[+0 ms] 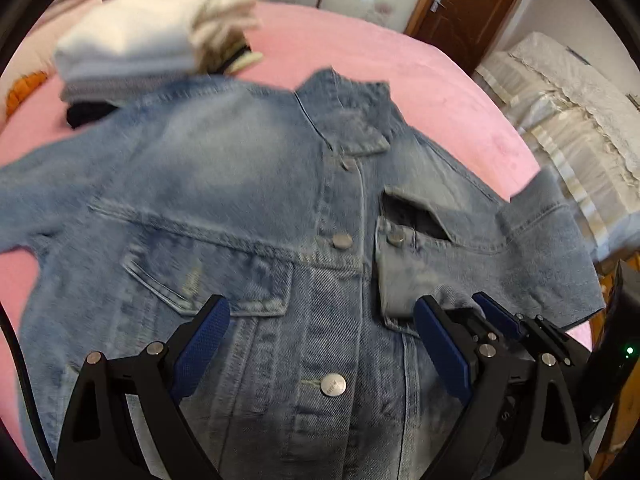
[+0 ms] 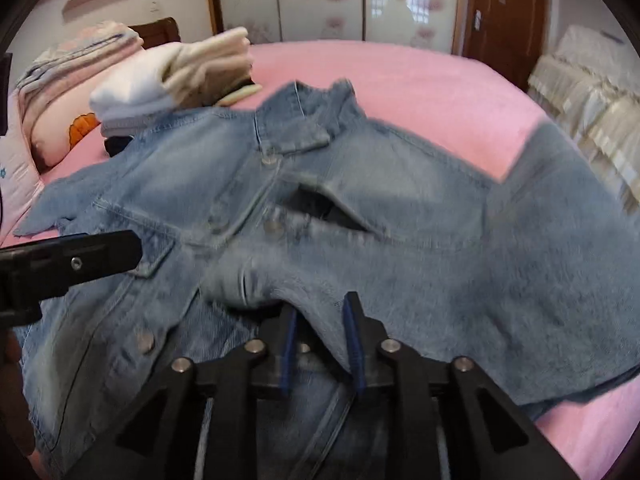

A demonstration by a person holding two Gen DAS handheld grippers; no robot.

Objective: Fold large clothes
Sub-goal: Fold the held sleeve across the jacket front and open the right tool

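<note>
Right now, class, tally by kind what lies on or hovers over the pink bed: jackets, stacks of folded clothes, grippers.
Denim jacket: 1
Stack of folded clothes: 1
Grippers: 2, left gripper and right gripper
Total: 4

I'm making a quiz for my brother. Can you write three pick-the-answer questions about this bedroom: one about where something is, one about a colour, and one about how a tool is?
1. Where is the stack of folded clothes?
A. on the floor
B. on the bed, past the shoulder of the denim jacket
C. on a chair

2. What colour is the bed cover?
A. green
B. white
C. pink

3. How is the left tool?
A. wide open
B. shut on a sleeve
C. shut on a button

Answers: B, it sits on the cover behind the jacket; C, pink shows around the jacket; A, its jaws stand far apart, holding nothing.
</note>
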